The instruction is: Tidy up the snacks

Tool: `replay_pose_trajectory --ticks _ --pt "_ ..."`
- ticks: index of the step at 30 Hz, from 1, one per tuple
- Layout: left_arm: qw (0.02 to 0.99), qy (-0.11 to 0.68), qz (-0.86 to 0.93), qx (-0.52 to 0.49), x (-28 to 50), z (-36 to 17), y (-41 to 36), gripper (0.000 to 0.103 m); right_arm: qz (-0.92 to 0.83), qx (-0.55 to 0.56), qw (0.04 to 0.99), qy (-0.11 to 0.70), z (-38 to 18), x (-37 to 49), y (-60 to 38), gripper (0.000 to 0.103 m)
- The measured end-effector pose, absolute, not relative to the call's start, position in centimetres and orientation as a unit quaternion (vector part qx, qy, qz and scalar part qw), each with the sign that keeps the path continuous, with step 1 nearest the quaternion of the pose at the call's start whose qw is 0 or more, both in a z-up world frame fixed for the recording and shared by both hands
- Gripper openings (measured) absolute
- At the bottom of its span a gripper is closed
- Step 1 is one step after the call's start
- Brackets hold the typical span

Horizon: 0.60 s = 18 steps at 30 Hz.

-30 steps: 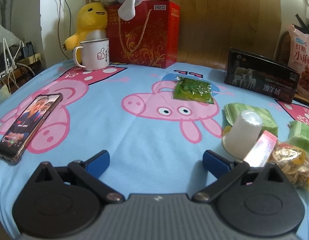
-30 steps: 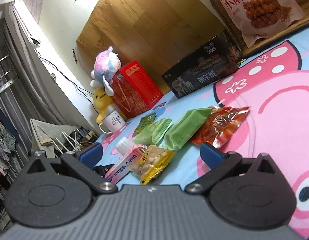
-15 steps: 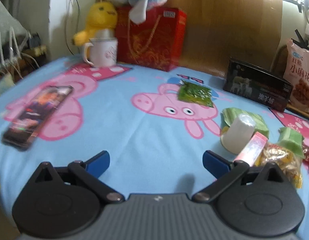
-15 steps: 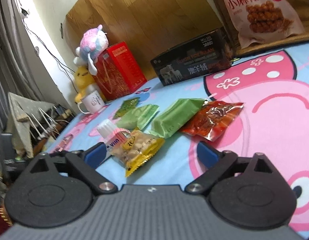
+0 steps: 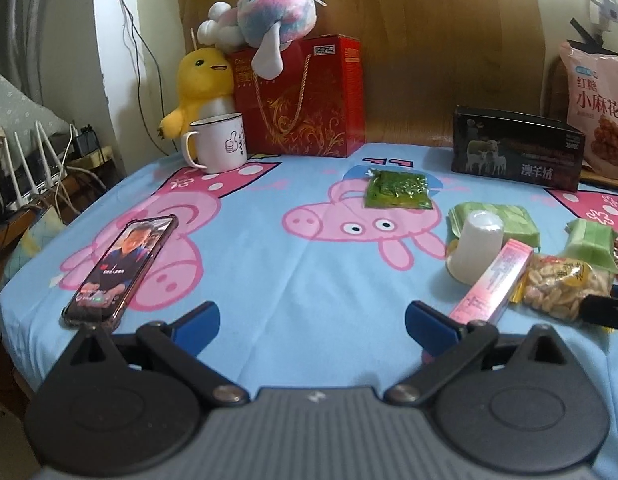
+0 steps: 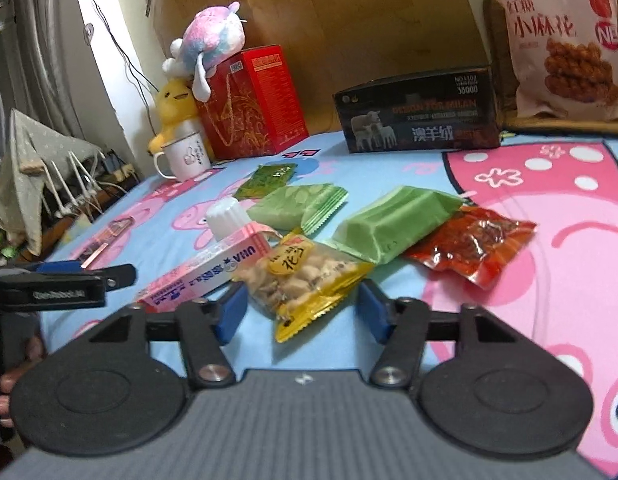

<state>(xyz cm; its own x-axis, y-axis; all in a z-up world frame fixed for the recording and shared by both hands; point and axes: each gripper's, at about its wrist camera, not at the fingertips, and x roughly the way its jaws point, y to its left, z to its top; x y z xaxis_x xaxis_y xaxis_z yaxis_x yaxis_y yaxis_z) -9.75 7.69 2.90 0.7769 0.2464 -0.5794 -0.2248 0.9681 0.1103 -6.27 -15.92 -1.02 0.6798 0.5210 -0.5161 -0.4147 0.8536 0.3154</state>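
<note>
Several snacks lie on the pig-print cloth: a yellow peanut packet [image 6: 305,276], a pink box [image 6: 201,276], two green packets [image 6: 393,224] [image 6: 301,208], a red packet [image 6: 473,246], a white cup [image 6: 227,216] and a dark green packet [image 6: 269,178]. My right gripper [image 6: 303,310] is open, its blue fingertips on either side of the peanut packet's near end. My left gripper [image 5: 313,322] is open and empty over bare cloth, left of the pink box [image 5: 493,284], the cup [image 5: 475,246] and the peanuts [image 5: 561,290].
A phone [image 5: 121,264] lies near the left edge. At the back stand a white mug [image 5: 219,142], a yellow plush [image 5: 199,84], a red gift box [image 5: 309,96] with a pink plush [image 5: 269,12], a black box [image 5: 513,148] and a big snack bag [image 6: 561,40].
My right gripper has moved forward to the peanut packet and its jaws have narrowed around it. My left gripper has drawn back a little and stays open.
</note>
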Motion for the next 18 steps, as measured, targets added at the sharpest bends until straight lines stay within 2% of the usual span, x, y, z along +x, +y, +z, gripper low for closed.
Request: replay_pose_trajectory --ticks 1,7,18 --pt "0.942 0.310 0.126 0.017 -9.8 3.0 7.6 0.102 0.250 0.079 0.915 0.307 -1.1 -6.4 -15.6 0.040" --pt "0.938 0.326 0.117 -0.001 -9.7 3.0 7.8 0.102 0.250 0.085 0.915 0.306 -1.2 -6.5 -15.9 0.026" --pt "0.934 0.323 0.150 -0.020 -10.0 4.1 10.6 0.102 0.250 0.078 0.917 0.302 -1.1 -6.9 -15.7 0.025"
